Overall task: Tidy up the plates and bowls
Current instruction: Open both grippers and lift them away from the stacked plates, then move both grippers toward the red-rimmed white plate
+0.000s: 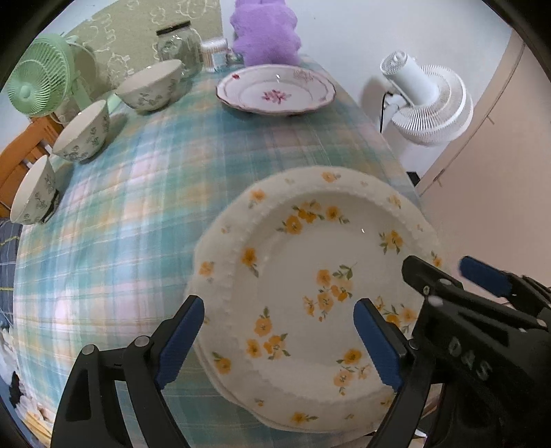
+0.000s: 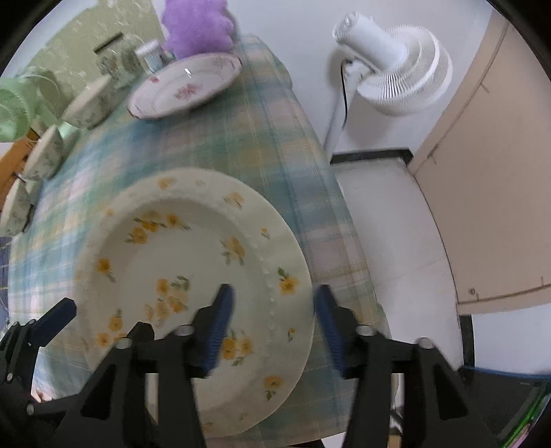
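A white plate with yellow flowers [image 1: 310, 275] lies on the plaid tablecloth [image 1: 155, 206] near the front right edge; a second plate rim shows beneath it. My left gripper [image 1: 279, 341] is open, its blue pads straddling the plate's near left rim. My right gripper [image 2: 275, 327] is open, its pads straddling the same plate's [image 2: 193, 275] right rim. A pink-flowered plate [image 1: 275, 90] sits at the far end and also shows in the right wrist view [image 2: 186, 88]. Three blue-patterned bowls [image 1: 82, 132] line the left edge.
A green fan [image 1: 38, 86], a glass jar [image 1: 177, 46], a small container [image 1: 215, 51] and a purple plush [image 1: 265, 31] stand at the table's back. A white fan [image 2: 396, 69] stands on the floor right of the table. A wooden chair [image 1: 20, 162] is at left.
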Motion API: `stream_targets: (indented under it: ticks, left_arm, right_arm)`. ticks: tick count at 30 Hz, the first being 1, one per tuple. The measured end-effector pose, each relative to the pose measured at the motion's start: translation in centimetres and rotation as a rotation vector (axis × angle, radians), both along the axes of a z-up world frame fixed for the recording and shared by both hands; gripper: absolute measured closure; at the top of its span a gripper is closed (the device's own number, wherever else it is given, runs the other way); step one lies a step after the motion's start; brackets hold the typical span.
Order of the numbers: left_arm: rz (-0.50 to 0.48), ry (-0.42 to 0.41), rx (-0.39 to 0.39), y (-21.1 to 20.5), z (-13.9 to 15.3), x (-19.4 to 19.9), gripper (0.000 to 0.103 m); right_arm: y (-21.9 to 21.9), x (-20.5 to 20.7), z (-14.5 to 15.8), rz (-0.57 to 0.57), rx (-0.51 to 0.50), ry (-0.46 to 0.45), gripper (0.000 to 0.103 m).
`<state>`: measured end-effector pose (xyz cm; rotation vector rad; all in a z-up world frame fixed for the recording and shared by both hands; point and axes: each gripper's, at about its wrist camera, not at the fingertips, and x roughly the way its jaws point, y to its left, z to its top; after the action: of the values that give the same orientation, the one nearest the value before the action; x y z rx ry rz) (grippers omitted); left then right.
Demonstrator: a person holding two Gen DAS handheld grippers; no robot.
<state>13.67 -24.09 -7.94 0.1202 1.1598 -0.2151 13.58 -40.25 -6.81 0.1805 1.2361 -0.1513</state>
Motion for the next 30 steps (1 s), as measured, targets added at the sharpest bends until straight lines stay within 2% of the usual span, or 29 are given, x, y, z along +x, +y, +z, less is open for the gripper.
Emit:
stream_targets:
  ticks: [2, 11, 15, 18, 23, 30]
  left_arm:
    - [-0.007, -0.018, -0.009, 0.6, 0.8, 0.1, 0.011]
    - [0.002, -0.116, -0.050, 4.3, 5.5, 1.7, 0.010]
    - [0.002, -0.174, -0.040, 5.5, 7.4, 2.8, 0.010]
    - [0.004, -0.207, -0.020, 6.0, 8.3, 3.8, 0.010]
    - [0.023, -0.222, -0.007, 6.2, 8.8, 5.4, 0.011]
    - [0.048, -0.243, 0.025, 4.4, 8.2, 9.1, 0.011]
  right_arm:
    - [0.6, -0.4, 1.4, 0.003, -0.006, -0.053, 0.024]
    - [3.8, 0.3, 6.5, -0.019, -0.008, -0.179, 0.023]
    - [5.2, 1.3, 8.9, -0.009, 0.027, -0.231, 0.023]
    - [6.2, 2.4, 10.1, 0.002, 0.016, -0.260, 0.022]
    - [6.7, 4.3, 11.0, 0.032, 0.036, -0.296, 0.022]
    - [5.8, 8.6, 10.3, 0.110, 0.045, -0.283, 0.019]
